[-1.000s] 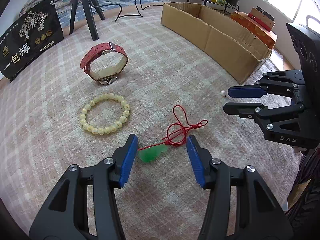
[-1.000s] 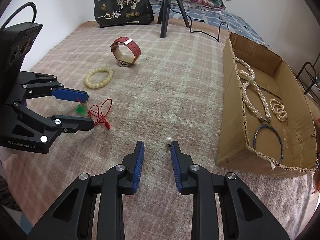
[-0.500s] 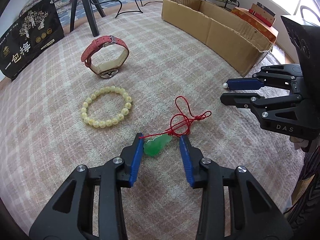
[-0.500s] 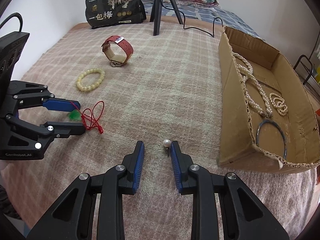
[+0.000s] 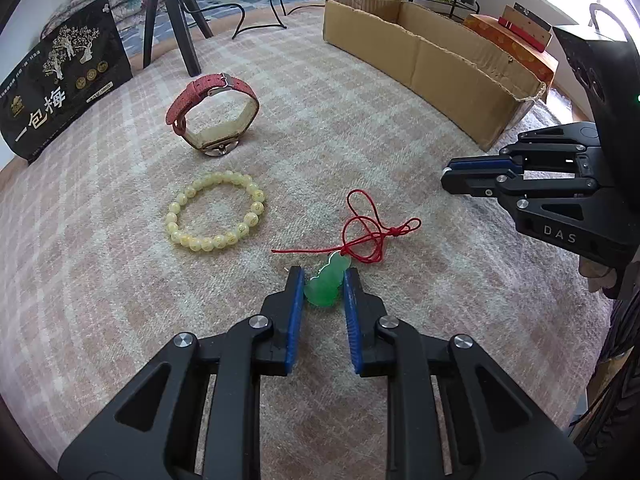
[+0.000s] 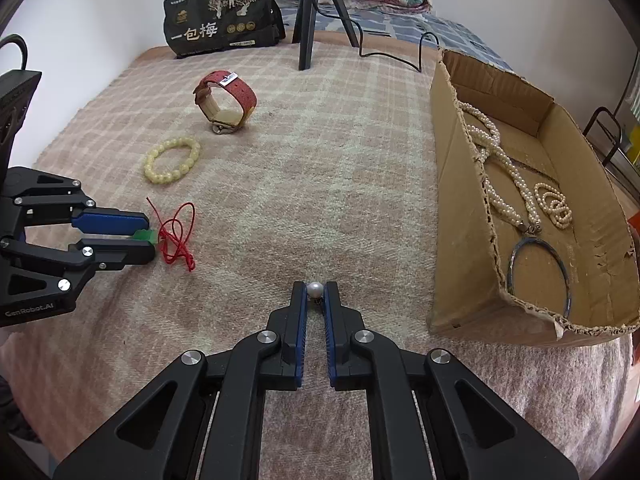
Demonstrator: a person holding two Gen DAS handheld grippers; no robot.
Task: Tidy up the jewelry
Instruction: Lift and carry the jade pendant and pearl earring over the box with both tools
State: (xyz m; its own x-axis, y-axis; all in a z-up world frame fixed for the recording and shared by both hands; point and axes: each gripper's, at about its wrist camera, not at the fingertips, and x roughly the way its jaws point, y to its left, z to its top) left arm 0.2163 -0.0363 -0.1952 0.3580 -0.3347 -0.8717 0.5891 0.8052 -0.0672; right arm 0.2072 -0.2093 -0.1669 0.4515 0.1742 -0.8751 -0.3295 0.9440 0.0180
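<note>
My left gripper (image 5: 322,276) is shut on a green gourd pendant (image 5: 328,284) with a red cord (image 5: 368,236), low on the plaid blanket; it also shows in the right wrist view (image 6: 146,236). My right gripper (image 6: 315,290) is shut on a small white pearl earring (image 6: 315,290), and appears in the left wrist view (image 5: 452,174). A yellow bead bracelet (image 5: 216,212) and a red-strap watch (image 5: 212,116) lie further back. A cardboard box (image 6: 460,200) at the right holds pearl necklaces (image 6: 504,176) and a dark bangle (image 6: 538,270).
A black tripod (image 6: 316,8) with a cable and a black printed bag (image 6: 220,20) stand at the blanket's far edge. Folded bedding lies behind them. An orange box (image 5: 516,44) sits beyond the cardboard box.
Both grippers have closed: the left jaws narrowed onto the green pendant, the right jaws onto the pearl earring. Both moved slightly forward.
</note>
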